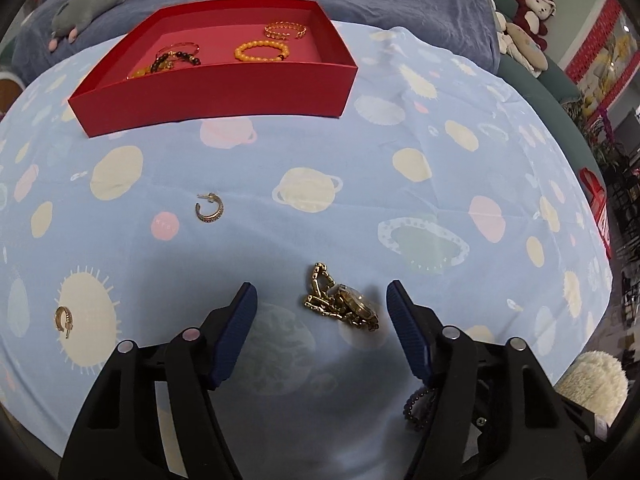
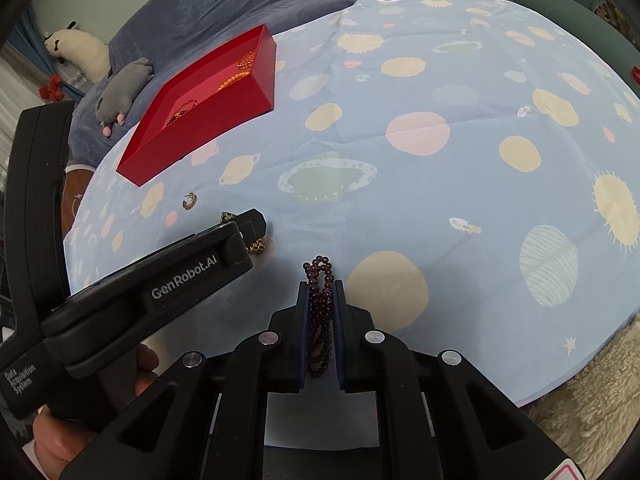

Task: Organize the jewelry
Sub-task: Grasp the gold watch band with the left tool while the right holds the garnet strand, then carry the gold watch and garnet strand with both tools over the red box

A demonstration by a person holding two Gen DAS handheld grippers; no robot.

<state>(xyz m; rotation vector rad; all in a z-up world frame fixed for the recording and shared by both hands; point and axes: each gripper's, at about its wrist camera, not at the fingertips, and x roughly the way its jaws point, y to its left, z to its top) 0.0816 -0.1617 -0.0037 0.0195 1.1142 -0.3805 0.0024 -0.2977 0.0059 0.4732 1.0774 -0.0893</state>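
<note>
My left gripper (image 1: 322,300) is open, its blue pads on either side of a gold watch (image 1: 342,300) lying on the blue planet-print cloth. My right gripper (image 2: 321,292) is shut on a dark purple bead bracelet (image 2: 319,276), part of which also shows in the left wrist view (image 1: 418,408). A red box (image 1: 216,92) at the back holds a yellow bead bracelet (image 1: 260,51), a gold chain bracelet (image 1: 285,30) and other bracelets (image 1: 176,60). Two gold hoop earrings lie on the cloth, one mid-left (image 1: 209,208), one at the far left (image 1: 64,320).
The red box also shows in the right wrist view (image 2: 208,116), with the left gripper's body (image 2: 160,288) in front of it. A grey plush toy (image 1: 88,4) lies behind the box on a blue blanket. A fluffy cream rug (image 2: 592,400) lies past the cloth's edge.
</note>
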